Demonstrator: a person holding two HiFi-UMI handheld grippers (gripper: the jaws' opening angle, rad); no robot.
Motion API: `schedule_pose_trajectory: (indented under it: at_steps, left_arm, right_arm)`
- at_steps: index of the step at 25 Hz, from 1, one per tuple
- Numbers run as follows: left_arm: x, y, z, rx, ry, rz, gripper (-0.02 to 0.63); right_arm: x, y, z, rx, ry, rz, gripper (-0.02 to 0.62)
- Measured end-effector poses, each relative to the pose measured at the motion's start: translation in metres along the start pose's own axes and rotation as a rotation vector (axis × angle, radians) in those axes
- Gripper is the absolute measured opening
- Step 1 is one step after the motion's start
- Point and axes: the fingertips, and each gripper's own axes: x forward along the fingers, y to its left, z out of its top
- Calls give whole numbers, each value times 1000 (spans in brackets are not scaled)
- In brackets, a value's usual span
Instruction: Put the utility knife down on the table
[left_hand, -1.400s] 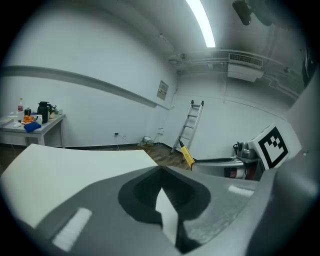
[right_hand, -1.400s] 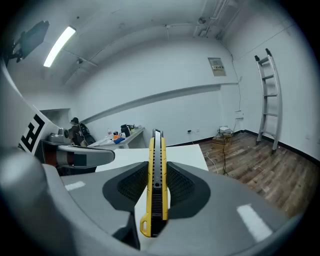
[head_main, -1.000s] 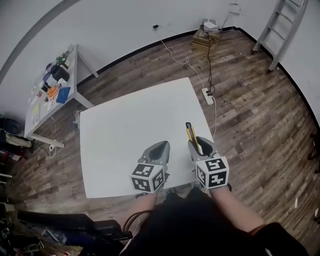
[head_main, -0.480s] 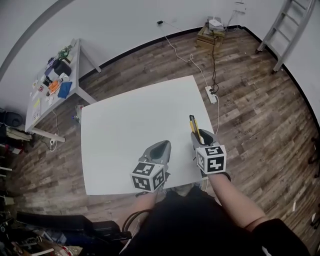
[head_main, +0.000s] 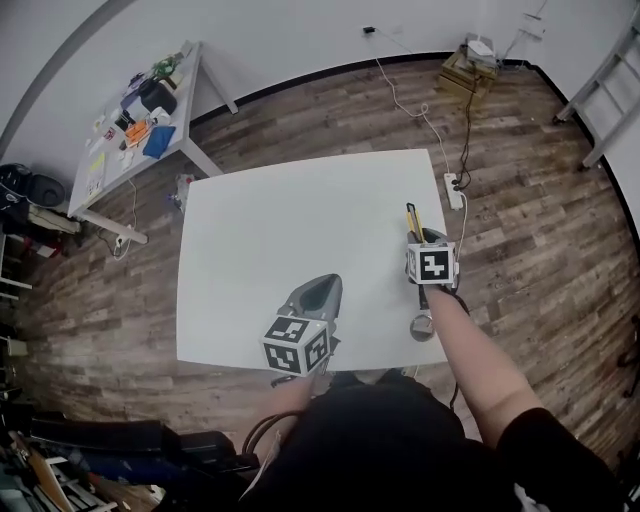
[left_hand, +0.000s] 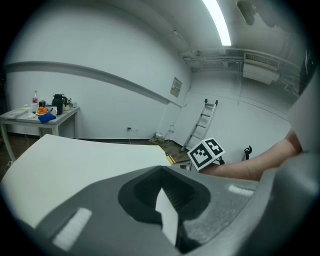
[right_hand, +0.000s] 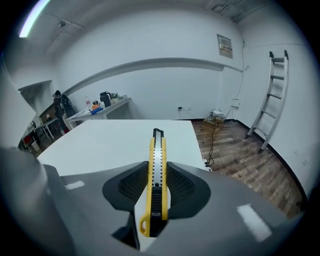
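Note:
The yellow utility knife (right_hand: 156, 175) is clamped lengthwise between the jaws of my right gripper (right_hand: 155, 186), with its black tip pointing away over the white table (right_hand: 115, 140). In the head view the right gripper (head_main: 424, 240) is over the table's right side, and the knife (head_main: 411, 221) sticks out ahead of it. Whether the knife touches the tabletop cannot be told. My left gripper (head_main: 321, 291) hovers near the table's front edge, shut with nothing in it. In the left gripper view its jaws (left_hand: 163, 192) meet, and the right gripper's marker cube (left_hand: 206, 153) shows ahead.
The table's right edge (head_main: 440, 215) lies close to the right gripper. A power strip with cables (head_main: 452, 190) lies on the wood floor beyond it. A cluttered side table (head_main: 140, 110) stands at back left, a wooden box (head_main: 470, 65) and a ladder (head_main: 610, 90) at back right.
My right gripper has carried the knife forward and to the right, farther from my body. The left gripper has stayed in place. The head camera has shifted its aim.

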Motion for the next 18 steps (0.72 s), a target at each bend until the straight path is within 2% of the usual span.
schedule_pose_trajectory:
  at_steps: [8,18]
  left_arm:
    - [5,22,-6,-46,8,47,1]
    - [20,22,-8,-47,22,35,1]
  right_arm:
    - [39,-4,-7,-38,123,-1,138]
    - [53,-10,-12,-87,150,-12,140]
